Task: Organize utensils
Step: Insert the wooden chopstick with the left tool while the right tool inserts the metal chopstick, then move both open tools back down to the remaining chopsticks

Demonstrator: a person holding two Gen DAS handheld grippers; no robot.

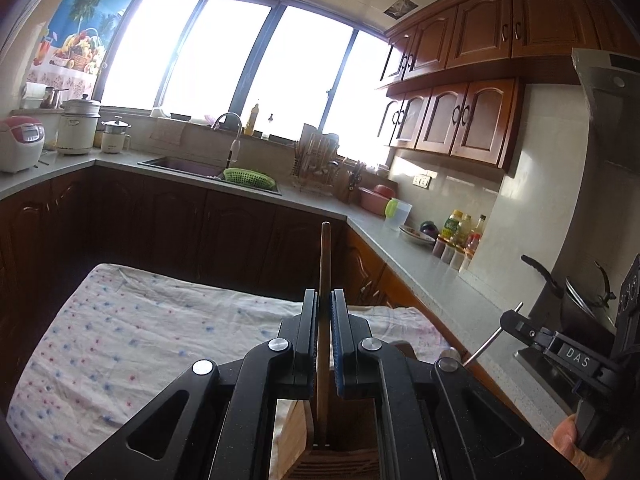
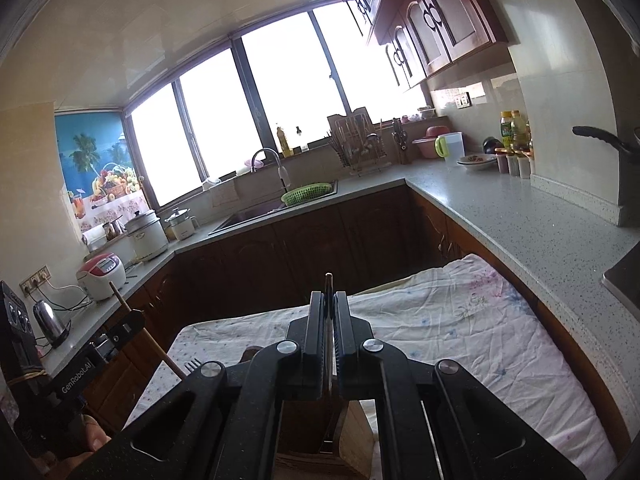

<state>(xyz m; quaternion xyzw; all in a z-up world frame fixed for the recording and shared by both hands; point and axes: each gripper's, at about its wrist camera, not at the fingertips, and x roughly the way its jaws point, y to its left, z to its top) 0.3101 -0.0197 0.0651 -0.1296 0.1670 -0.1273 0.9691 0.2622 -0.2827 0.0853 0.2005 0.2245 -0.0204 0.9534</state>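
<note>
Your left gripper (image 1: 324,300) is clamped on a wooden stick (image 1: 323,264), your right gripper (image 2: 329,300) on a thin metal utensil (image 2: 328,280). Both stand over the wooden holder (image 1: 296,432) at bottom centre; neither is in yet, judging by this.

A home kitchen – sink (image 1: 188,165), wooden cabinets (image 1: 460,120), rice cooker (image 1: 20,142), countertop (image 2: 520,208)

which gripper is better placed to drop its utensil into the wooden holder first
Left, narrowly. The left gripper holds its wooden stick with the lower end already inside the wooden holder. The right gripper's thin metal utensil looks close too.
</note>
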